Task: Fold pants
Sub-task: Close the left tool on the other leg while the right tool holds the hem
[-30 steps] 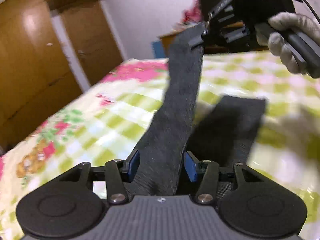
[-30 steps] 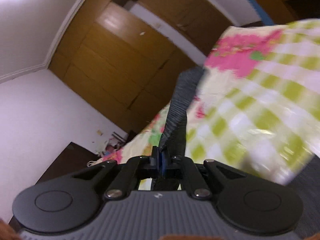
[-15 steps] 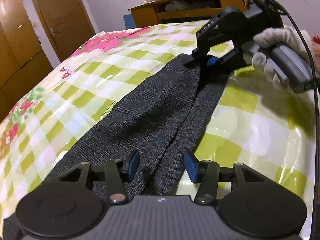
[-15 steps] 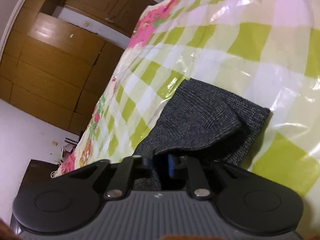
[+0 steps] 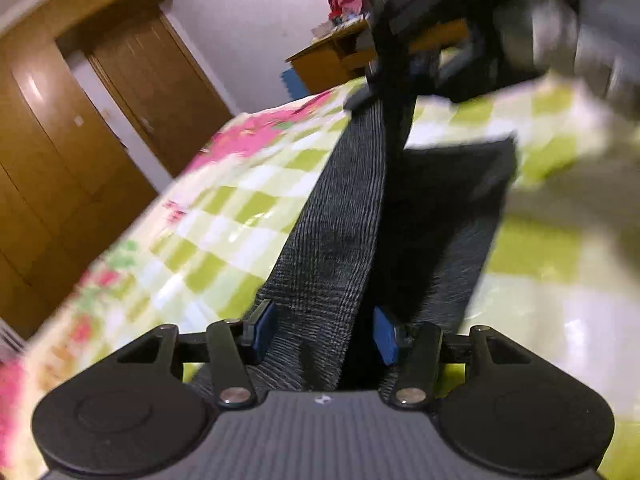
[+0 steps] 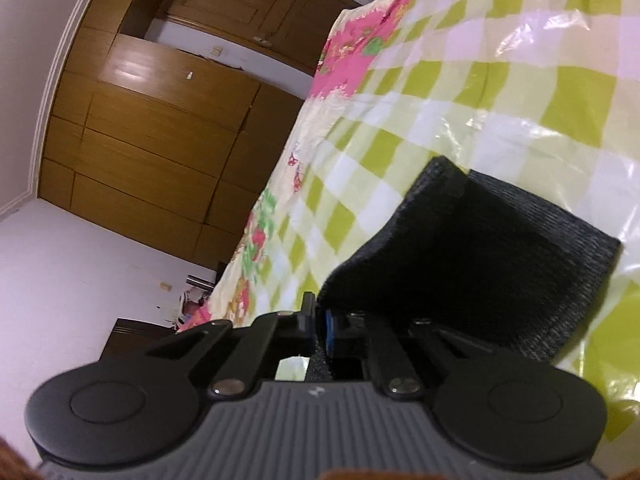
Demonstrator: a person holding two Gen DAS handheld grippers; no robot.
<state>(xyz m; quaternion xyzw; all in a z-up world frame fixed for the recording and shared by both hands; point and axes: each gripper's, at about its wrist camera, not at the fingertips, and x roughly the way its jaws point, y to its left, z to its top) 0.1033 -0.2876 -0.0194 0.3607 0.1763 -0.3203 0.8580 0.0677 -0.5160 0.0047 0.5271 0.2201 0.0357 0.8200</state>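
Note:
The dark grey checked pants [image 5: 340, 236] hang stretched above the bed between both grippers, with one leg [image 5: 452, 208] trailing on the bedspread. My left gripper [image 5: 322, 334] has its blue pads apart with the cloth bunched between them. My right gripper [image 6: 320, 326] is shut on the pants' edge; the dark cloth [image 6: 472, 252] drapes over its right side. The right gripper also shows blurred at the top of the left wrist view [image 5: 400, 40], pinching the raised end of the cloth.
The bed is covered by a green-and-white checked plastic sheet [image 5: 240, 208] with pink flowers. Wooden wardrobe doors [image 6: 152, 128] stand beyond the bed's edge. A wooden desk [image 5: 332, 60] stands against the far wall.
Half a second ago the pants lay flat on the bed. Now both grippers have risen and the cloth is lifted and stretched, with the right gripper higher.

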